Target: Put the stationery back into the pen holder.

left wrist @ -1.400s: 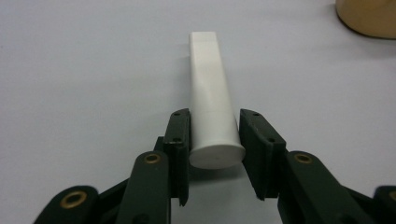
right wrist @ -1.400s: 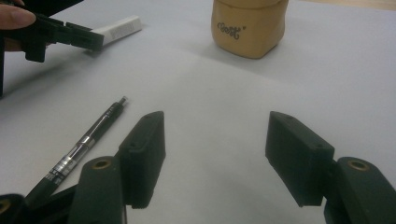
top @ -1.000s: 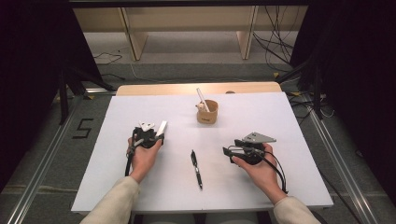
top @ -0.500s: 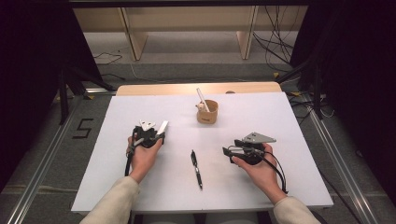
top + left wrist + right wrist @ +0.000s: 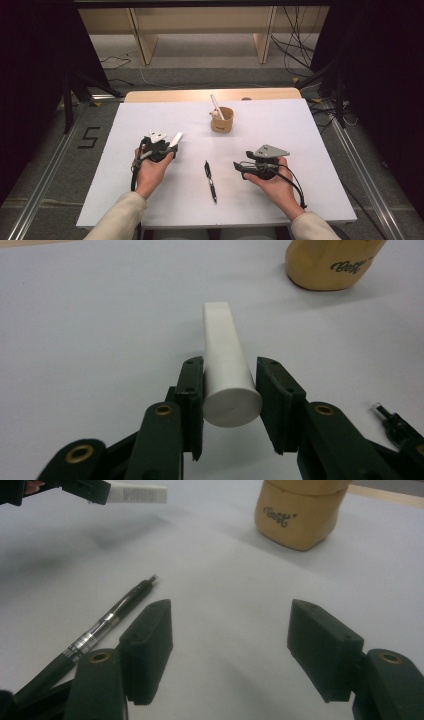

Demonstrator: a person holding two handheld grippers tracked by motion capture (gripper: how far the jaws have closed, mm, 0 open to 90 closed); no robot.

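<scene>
My left gripper (image 5: 169,146) is shut on a white tube (image 5: 176,139), held a little above the white table. In the left gripper view its jaws clamp the tube (image 5: 224,347) near its round cap end, and the flat end points away. My right gripper (image 5: 238,167) rests low at the right, open with nothing between its pads; its jaws (image 5: 230,625) have just been opening. A black pen (image 5: 210,181) lies between the two hands, and it sits just left of the right gripper's left jaw as the pen (image 5: 110,625).
A tan cup (image 5: 222,121) with a white stick (image 5: 216,105) in it stands at the back middle of the table (image 5: 300,130). The cup (image 5: 330,265) is ahead and to the right of the tube. Table edges are close to both forearms.
My left hand has risen slightly with the white tube still in its jaws. The right hand, the pen and the cup have stayed where they were.
</scene>
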